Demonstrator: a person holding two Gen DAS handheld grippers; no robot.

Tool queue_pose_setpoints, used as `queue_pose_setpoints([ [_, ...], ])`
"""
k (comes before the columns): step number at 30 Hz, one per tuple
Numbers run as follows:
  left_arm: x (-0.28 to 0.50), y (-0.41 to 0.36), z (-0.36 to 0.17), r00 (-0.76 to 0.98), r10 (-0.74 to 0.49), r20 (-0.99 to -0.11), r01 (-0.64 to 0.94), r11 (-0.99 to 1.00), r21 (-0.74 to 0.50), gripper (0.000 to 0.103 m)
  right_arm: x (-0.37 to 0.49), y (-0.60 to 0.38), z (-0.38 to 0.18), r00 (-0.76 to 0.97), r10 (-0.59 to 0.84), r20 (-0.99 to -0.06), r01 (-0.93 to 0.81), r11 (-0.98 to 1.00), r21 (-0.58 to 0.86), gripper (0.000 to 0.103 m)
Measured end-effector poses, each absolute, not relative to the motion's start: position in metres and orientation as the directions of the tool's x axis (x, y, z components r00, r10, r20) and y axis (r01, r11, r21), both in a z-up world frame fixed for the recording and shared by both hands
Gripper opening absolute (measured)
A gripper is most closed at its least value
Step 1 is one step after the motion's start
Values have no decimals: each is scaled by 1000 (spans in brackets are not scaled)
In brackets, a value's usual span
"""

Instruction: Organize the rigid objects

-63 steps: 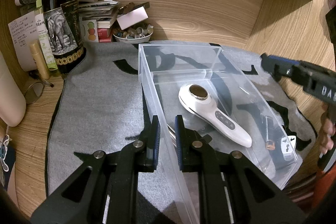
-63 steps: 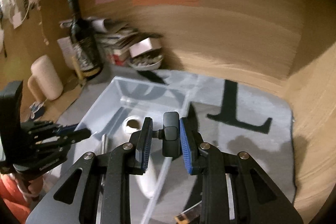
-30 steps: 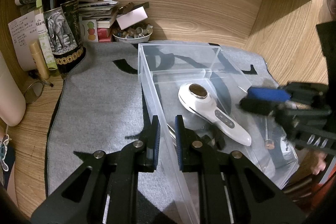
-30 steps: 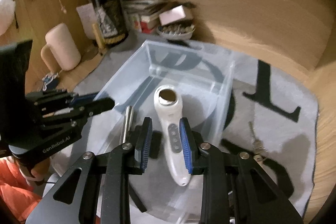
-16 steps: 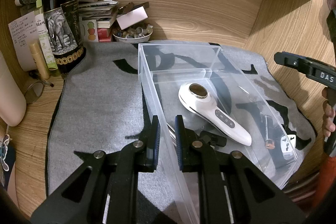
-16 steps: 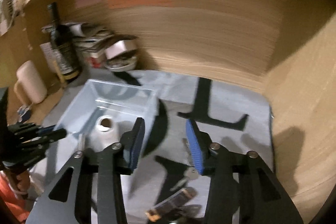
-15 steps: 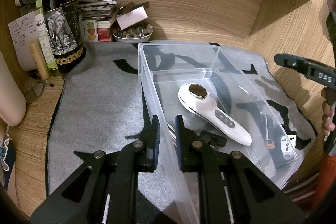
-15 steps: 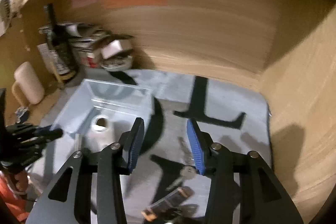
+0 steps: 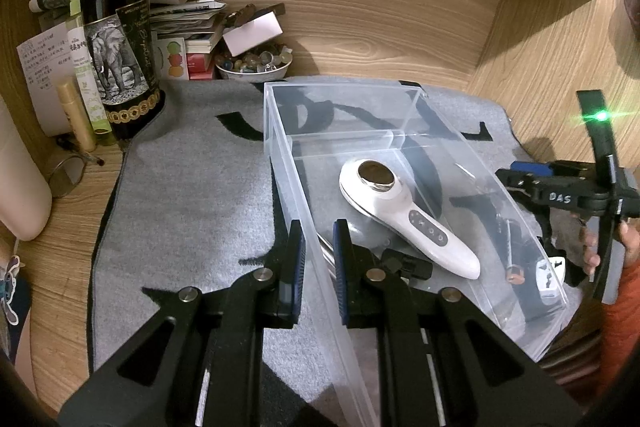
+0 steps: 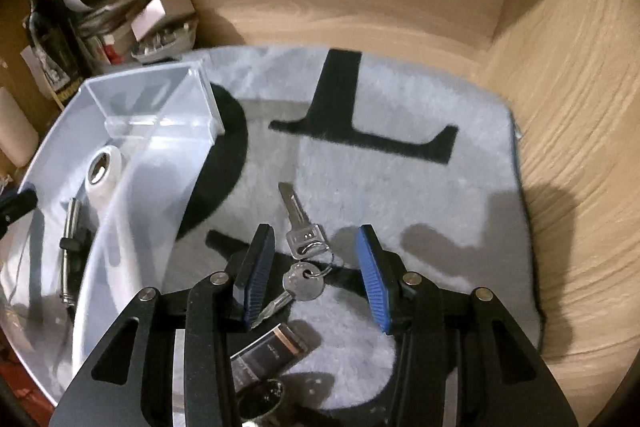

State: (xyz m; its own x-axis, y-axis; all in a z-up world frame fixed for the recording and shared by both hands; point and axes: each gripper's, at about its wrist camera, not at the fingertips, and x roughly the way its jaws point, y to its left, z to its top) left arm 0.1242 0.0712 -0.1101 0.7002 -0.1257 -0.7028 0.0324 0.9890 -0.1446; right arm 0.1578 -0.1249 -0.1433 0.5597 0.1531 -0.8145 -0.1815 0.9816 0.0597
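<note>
My left gripper [image 9: 318,267] is shut on the left wall of the clear plastic box [image 9: 280,131]. In the box lie a white handheld device [image 9: 400,215], a small black clip [image 9: 408,265] and a metal rod [image 10: 70,247]. My right gripper [image 10: 314,277] points down at the grey mat [image 10: 400,195], right of the box. It is open, and two keys on a ring [image 10: 304,283] lie between its blue pads [image 10: 372,279] untouched. A dark flat case with a copper edge [image 10: 272,347] lies just below them. The left wrist view shows the right gripper [image 9: 516,175] beyond the box.
A wine bottle [image 9: 116,39], a bowl of beads [image 9: 252,65], stacked papers [image 9: 188,23] and a cream mug [image 9: 20,195] crowd the back left. A white plug adapter [image 9: 550,277] sits right of the box. Wooden walls close the back and right.
My right gripper left the box, where the black clip now lies, swung right and sank over the keys with wider jaws. The left gripper and the box have not moved.
</note>
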Motion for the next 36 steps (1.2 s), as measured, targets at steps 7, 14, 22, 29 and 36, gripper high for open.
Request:
queue_pose_setpoints([
  [7, 124, 72, -110, 700, -124, -704, 31, 989, -143, 13, 177, -125, -172, 480, 165, -861, -193, 978, 80, 39],
  [14, 124, 73, -110, 700, -124, -703, 24, 988, -150, 13, 178, -122, -172, 521, 141, -842, -196, 980, 42, 26],
  [22, 124, 73, -110, 700, -123, -703, 24, 989, -149, 13, 174, -125, -166, 549, 139, -824, -184, 982, 43, 25],
  [29, 124, 72, -110, 700, -123, -703, 24, 989, -149, 13, 162, -128, -138, 612, 145, -777, -175, 984, 46, 25],
  [36, 124, 73, -110, 700, -124, -703, 24, 988, -149, 13, 151, -120, -101, 685, 166, -710, -189, 981, 47, 25],
])
